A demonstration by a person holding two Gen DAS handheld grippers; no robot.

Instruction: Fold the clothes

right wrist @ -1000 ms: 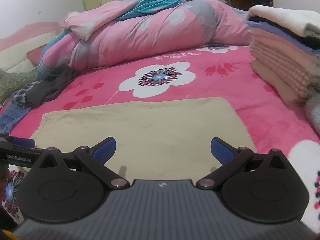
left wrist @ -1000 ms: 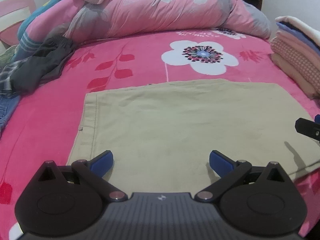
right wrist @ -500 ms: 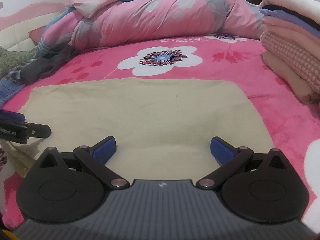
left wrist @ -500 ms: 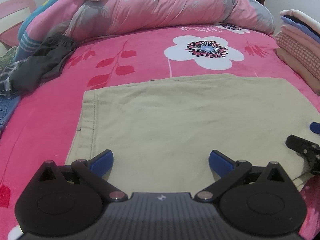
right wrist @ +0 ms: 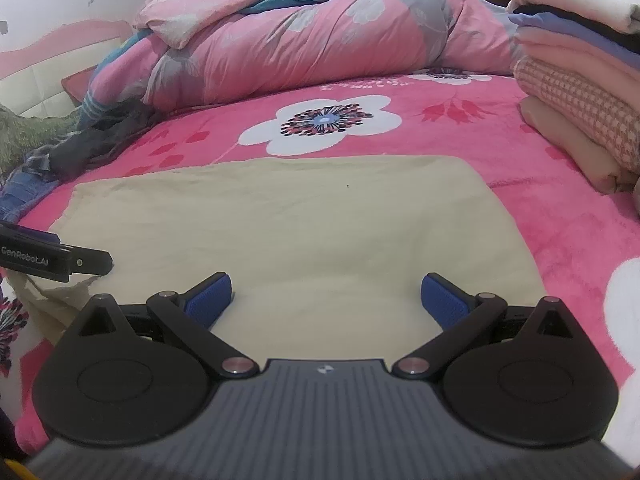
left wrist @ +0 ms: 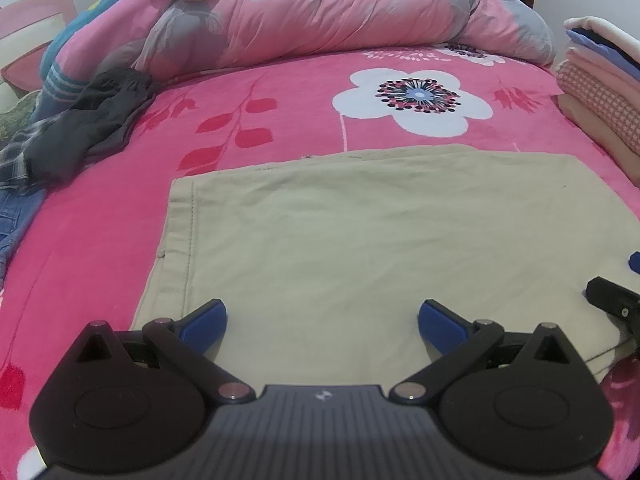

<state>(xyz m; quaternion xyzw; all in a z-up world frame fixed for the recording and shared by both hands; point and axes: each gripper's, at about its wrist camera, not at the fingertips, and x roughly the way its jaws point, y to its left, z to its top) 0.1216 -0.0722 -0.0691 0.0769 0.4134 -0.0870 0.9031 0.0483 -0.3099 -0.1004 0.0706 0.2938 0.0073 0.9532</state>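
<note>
Folded khaki garment (left wrist: 380, 232) flat on pink bedspread (left wrist: 280, 96), long axis left-right, left tool (left wrist: 322, 322) and right tool (right wrist: 326, 300) released

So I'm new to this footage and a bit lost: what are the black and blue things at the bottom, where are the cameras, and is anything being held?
There is no robot here. A person holds a two-finger tool in each hand, and each tool carries a wide-angle camera that looks forward along its fingers. One picture is from the left tool, the other from the right tool. The blue pieces are the finger pads. Both tools are open over a beige garment, already folded flat on a pink flowered bedspread, and hold nothing. Each tool shows at the edge of the other's picture. A pile of loose dark clothes lies to the left, a stack of folded clothes to the right, and a rolled quilt behind.
</note>
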